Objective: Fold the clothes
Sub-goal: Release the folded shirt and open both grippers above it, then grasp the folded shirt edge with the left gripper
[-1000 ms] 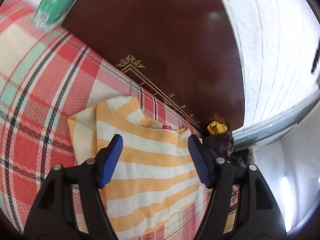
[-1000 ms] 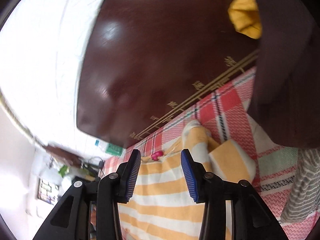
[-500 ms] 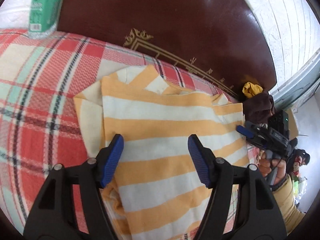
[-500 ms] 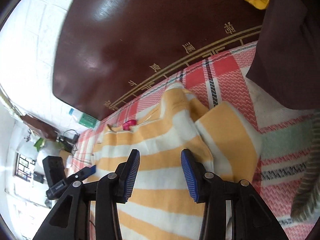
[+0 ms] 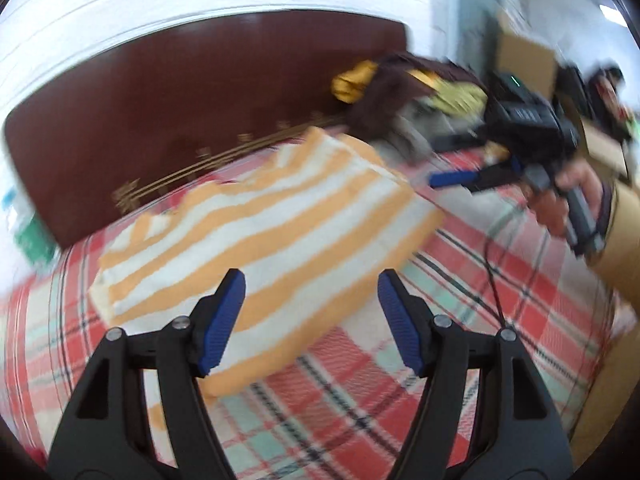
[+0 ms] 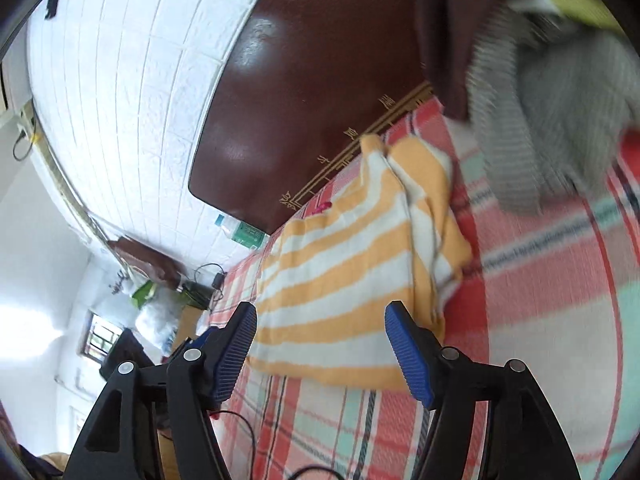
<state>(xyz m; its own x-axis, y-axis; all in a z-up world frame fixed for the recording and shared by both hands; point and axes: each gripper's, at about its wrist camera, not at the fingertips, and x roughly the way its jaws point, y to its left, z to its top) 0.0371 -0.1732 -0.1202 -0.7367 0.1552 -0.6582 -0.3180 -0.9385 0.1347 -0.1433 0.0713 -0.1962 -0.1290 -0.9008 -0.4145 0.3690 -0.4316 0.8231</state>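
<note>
Clothes pile [image 5: 404, 92] smeared by blur (colours only), bottle [image 6: 240, 232] half hidden

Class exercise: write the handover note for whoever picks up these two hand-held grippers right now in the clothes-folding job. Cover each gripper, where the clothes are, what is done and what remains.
Left gripper: open, holding nothing, above the near edge of the striped shirt.
Right gripper: jaws opening, nothing between them, also at the shirt's near edge.
Striped shirt: lies on the plaid bedspread in a compact rectangle, sleeves tucked in, collar toward the dark headboard.
Done: this shirt looks folded.
Left: the heap of unfolded clothes by the headboard, including a grey knit and a dark brown garment. Probably take one next.
</note>
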